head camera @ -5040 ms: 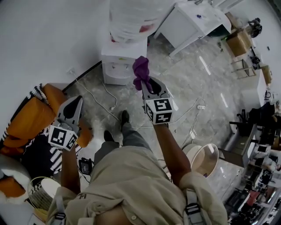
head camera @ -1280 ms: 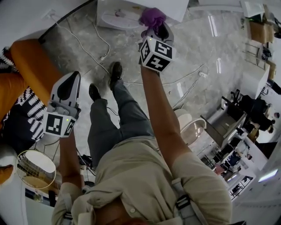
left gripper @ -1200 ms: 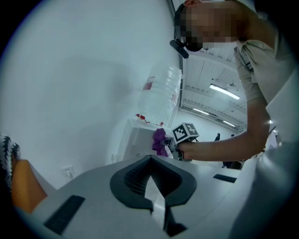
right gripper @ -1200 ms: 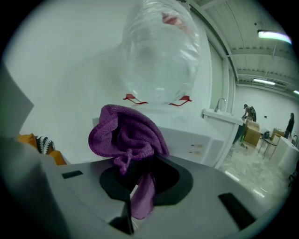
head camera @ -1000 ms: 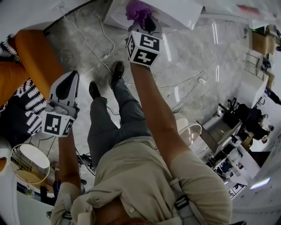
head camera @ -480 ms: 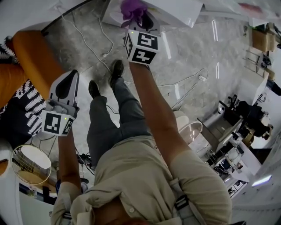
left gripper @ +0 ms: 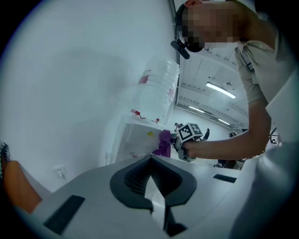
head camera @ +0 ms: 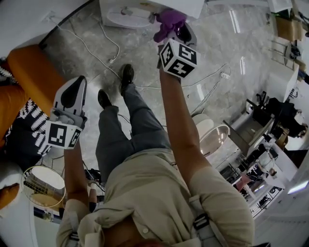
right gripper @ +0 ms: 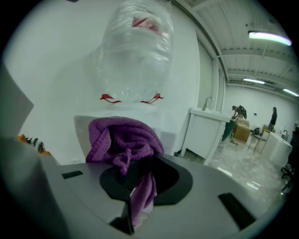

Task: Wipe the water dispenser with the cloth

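The purple cloth [right gripper: 122, 137] is soft and light, and it bunches up into a lumpy ball. The right hand-held gripper [right gripper: 138, 189] has its jaws closed on one fold of it. The rest puffs out in front, right up by the white water dispenser [head camera: 145, 10]. I think it will squash flat when pushed on the box, so a thick fold is a good place to hold (a thin corner might slip out). The left hand-held gripper [head camera: 73, 99] is closed with nothing in it, low down and well apart from the dispenser. I cannot tell if the cloth touches the dispenser, because the lump hides that spot. The head view cuts off most of the dispenser.
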`<state>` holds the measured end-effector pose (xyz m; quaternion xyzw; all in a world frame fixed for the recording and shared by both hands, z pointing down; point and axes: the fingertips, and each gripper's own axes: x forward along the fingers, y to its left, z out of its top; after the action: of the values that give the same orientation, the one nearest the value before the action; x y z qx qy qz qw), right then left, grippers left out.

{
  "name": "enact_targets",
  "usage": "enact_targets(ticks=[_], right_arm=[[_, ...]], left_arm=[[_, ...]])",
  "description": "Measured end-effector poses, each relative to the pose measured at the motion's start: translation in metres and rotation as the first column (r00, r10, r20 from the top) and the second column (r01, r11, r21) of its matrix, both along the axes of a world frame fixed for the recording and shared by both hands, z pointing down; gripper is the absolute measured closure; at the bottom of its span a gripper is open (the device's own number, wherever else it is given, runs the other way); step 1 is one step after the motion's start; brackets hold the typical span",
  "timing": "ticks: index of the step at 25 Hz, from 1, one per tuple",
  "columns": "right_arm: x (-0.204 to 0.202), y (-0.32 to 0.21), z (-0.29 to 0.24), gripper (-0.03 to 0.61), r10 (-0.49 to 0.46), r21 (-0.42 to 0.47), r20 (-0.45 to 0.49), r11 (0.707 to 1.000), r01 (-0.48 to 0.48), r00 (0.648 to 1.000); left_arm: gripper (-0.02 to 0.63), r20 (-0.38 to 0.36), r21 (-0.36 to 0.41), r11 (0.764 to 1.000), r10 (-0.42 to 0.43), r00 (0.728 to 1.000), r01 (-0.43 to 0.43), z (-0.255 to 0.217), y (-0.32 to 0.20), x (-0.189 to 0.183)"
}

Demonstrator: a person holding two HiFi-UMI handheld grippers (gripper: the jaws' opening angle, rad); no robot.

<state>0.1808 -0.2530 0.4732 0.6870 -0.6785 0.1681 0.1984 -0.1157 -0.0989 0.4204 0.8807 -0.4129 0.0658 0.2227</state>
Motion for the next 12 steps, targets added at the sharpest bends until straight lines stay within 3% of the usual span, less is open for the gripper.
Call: enact_targets(ticks=[5, 12], right_arm=[[0.050, 0.004, -0.007, 0.511, 0.081, 0.019, -0.022, 0.997, -0.081, 0.996], [0.048, 0.003, 0.001, 0.512, 0.042, 0.035, -0.046, 0.999, -0.041, 0.998]], left_arm=[[0.598, -0.001, -0.002, 1.000, 0.025, 1.000, -0.025, 0.002, -0.002, 0.017], [0.598, 0.004, -0.010, 0.999, 0.037, 0.999, -0.037, 0.008, -0.001, 0.032]])
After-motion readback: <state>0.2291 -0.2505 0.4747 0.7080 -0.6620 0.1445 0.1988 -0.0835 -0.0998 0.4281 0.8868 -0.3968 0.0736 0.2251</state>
